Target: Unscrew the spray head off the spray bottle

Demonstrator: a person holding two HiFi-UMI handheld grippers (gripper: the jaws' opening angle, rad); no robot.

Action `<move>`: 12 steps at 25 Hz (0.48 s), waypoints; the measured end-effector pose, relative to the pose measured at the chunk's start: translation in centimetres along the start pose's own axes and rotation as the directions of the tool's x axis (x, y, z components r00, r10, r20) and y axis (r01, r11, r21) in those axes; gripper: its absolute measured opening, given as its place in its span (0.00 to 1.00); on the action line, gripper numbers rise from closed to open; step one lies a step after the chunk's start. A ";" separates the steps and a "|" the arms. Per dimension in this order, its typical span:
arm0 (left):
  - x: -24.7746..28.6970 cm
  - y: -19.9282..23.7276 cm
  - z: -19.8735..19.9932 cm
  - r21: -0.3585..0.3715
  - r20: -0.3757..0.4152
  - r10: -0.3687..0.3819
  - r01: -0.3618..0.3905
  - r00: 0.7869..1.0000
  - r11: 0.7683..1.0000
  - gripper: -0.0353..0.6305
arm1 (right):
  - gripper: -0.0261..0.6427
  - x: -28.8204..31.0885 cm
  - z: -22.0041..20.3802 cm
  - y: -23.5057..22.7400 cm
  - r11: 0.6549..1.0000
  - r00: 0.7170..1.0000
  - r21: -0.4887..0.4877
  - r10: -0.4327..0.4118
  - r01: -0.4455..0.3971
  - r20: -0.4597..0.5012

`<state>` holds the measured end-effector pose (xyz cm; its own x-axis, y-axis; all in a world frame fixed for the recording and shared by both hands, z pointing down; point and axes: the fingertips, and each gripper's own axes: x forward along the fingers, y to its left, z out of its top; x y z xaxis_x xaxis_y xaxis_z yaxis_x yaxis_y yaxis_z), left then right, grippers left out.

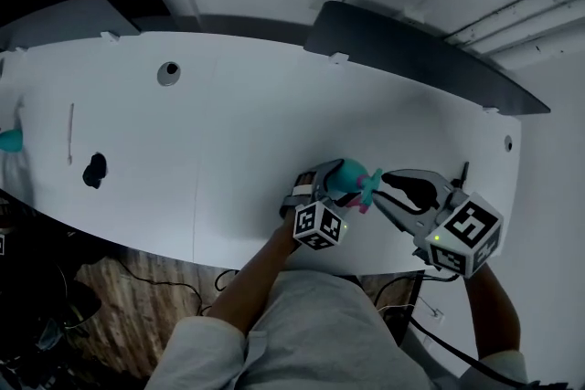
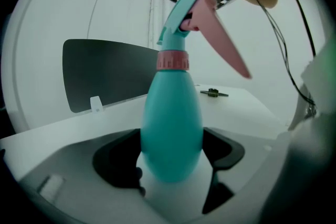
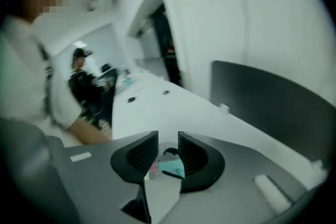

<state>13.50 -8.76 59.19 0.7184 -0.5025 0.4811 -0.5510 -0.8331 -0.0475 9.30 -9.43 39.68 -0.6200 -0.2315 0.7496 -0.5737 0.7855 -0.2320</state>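
Observation:
A teal spray bottle stands upright between my left gripper's jaws, which are shut on its belly. A pink collar joins it to the teal spray head with its pink trigger. In the head view the bottle is near the table's front edge, with the left gripper on it. My right gripper reaches in from the right at the spray head. In the right gripper view its jaws stand apart, with a bit of teal and pink deep between them, the pads not pressing.
The white table has a round hole, a black object and a thin stick at the left. A dark panel lines its far edge. A small black tool lies behind the bottle. A person stands far off.

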 end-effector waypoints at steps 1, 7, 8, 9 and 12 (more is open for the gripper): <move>0.0 0.0 0.0 -0.002 -0.002 0.004 -0.004 1.000 1.000 0.59 | 0.21 -0.4 -0.2 -1.2 0.992 0.996 0.093 -0.086 0.088 -0.027; 0.0 -0.1 0.0 -0.009 -0.008 0.014 -0.014 1.000 1.000 0.59 | 0.30 0.6 -2.4 -2.8 0.835 0.980 0.524 -0.199 0.169 0.001; 0.0 -0.2 0.0 -0.009 -0.011 0.013 -0.013 1.000 1.000 0.59 | 0.35 0.8 -3.4 -3.0 0.796 0.980 0.583 -0.201 0.161 0.004; 0.0 -0.3 0.0 -0.008 -0.013 0.014 -0.014 1.000 1.000 0.59 | 0.37 0.8 -4.2 -3.2 0.759 0.979 0.633 -0.206 0.153 0.010; 0.0 -0.2 0.0 -0.007 -0.009 0.022 -0.022 1.000 1.000 0.59 | 0.40 1.1 -5.3 -3.6 0.678 0.976 0.724 -0.214 0.124 0.033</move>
<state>13.58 -8.62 59.19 0.7025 -0.5183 0.4878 -0.5693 -0.8205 -0.0519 13.52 -9.47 44.68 -0.5001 -0.4130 0.7612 -0.8538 0.0881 -0.5131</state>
